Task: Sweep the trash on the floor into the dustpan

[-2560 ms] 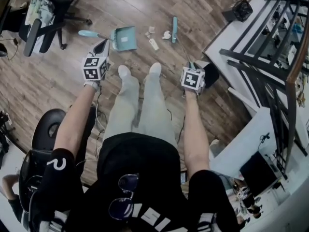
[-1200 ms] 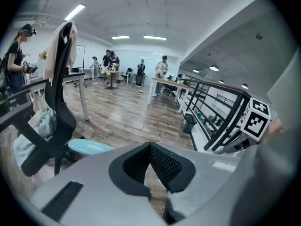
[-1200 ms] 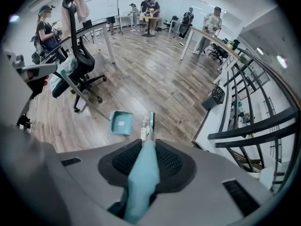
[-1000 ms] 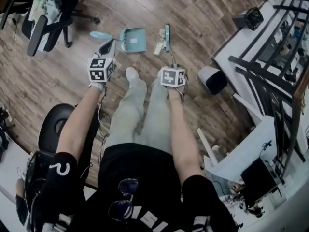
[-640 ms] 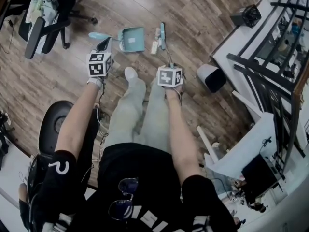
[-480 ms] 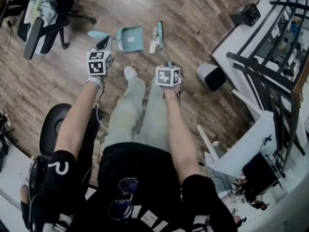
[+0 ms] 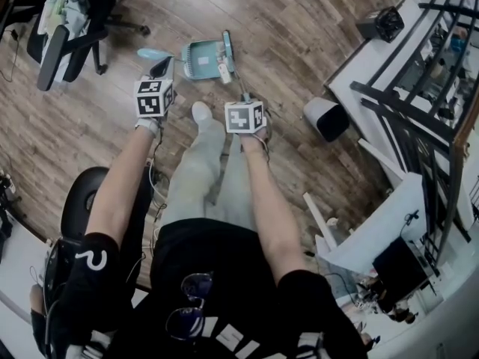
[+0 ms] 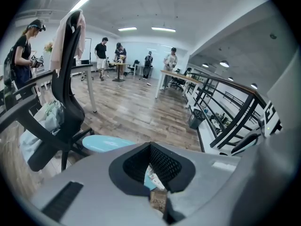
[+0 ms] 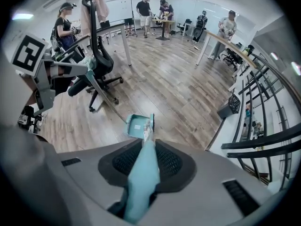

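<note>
A teal dustpan lies on the wood floor in front of the person's feet. Its oval handle end sits close beside my left gripper. In the left gripper view the jaws stand nearly together, with a teal strip in the slit, so it seems shut on the dustpan's handle. My right gripper is shut on the long teal brush handle. The brush head stands at the dustpan's open side. White scraps of trash lie at the mouth, and more trash lies inside the pan.
A black office chair stands at the far left and a round black seat by the left arm. A grey bin, white desks and black railings fill the right. Several people stand far off in both gripper views.
The right gripper has swung the brush leftward, so the head now sits against the dustpan's mouth and the scraps have been pushed to and into the pan. The left gripper has stayed put.
</note>
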The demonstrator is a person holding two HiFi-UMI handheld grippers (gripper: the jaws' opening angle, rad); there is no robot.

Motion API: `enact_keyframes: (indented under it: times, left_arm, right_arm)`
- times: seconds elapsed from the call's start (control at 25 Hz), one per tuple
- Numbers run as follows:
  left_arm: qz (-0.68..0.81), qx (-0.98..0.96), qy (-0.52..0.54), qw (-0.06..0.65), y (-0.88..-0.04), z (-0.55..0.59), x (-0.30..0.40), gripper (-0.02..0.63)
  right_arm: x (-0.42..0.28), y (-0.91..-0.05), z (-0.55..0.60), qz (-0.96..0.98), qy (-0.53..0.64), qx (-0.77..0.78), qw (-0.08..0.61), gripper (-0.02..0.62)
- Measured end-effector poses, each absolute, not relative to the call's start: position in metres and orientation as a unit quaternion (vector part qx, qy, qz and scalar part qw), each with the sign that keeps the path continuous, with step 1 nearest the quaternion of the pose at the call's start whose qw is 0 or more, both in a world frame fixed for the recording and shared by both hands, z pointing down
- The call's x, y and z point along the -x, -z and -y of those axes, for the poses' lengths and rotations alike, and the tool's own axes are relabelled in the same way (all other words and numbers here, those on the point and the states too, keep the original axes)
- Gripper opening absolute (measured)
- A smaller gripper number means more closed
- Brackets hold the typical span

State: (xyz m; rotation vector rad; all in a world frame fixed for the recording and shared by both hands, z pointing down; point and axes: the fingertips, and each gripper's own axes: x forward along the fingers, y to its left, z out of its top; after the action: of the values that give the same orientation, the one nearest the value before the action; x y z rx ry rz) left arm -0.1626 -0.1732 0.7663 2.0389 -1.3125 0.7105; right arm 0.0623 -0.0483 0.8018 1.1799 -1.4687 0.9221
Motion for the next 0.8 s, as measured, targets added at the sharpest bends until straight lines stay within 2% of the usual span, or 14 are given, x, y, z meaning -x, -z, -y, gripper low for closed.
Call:
enact_keyframes:
  times: [0.44, 0.8]
  left_arm:
    - [0.501, -0.762, -0.264, 0.313, -0.765, 0.173, 0.164, -0.002]
    - [0.503, -0.763, -0.261, 0.312, -0.766, 0.173, 0.162, -0.002]
  right_arm:
    - [-0.012, -0.785, 0.056, 0.656, -0.405, -0.454, 0.447, 0.084]
    - [-0.044, -0.774, 0.048, 0.647, -0.400, -0.476, 0.441, 0.084]
